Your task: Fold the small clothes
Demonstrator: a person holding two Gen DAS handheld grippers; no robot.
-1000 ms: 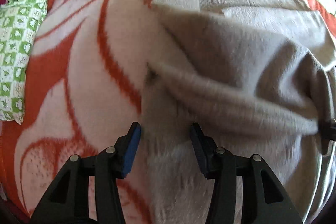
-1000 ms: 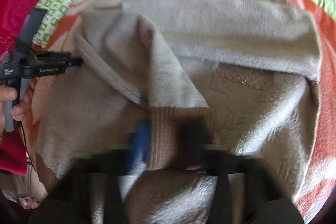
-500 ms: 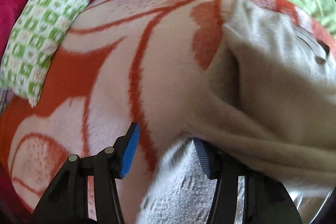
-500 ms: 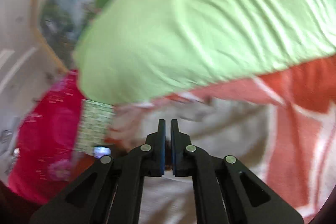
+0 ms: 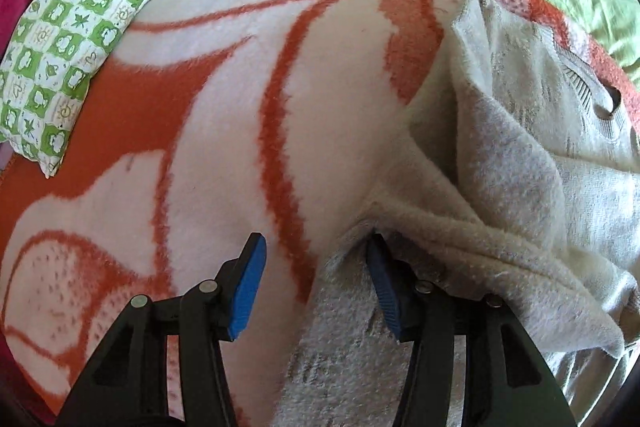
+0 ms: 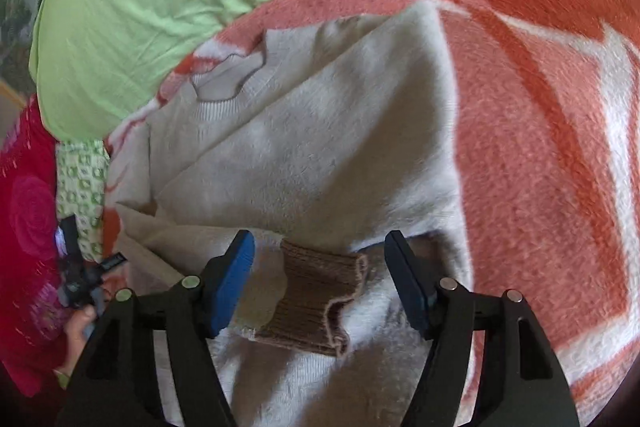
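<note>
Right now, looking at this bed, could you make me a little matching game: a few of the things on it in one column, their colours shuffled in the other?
Things:
1. sweater
2. sleeve cuff
3. blanket
4. small pillow

Colours:
A. green and white checks
B. brown ribbed knit
C. pale grey
D. orange and white

Pairs: 1-C, 2-B, 3-D, 4-A

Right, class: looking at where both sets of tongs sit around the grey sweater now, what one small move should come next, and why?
Probably close the left tongs on the sweater edge by its fingers. The right tongs have just opened and the brown cuff lies loose between them, that sleeve laid across the body. The left side is still bunched on the blanket.
</note>
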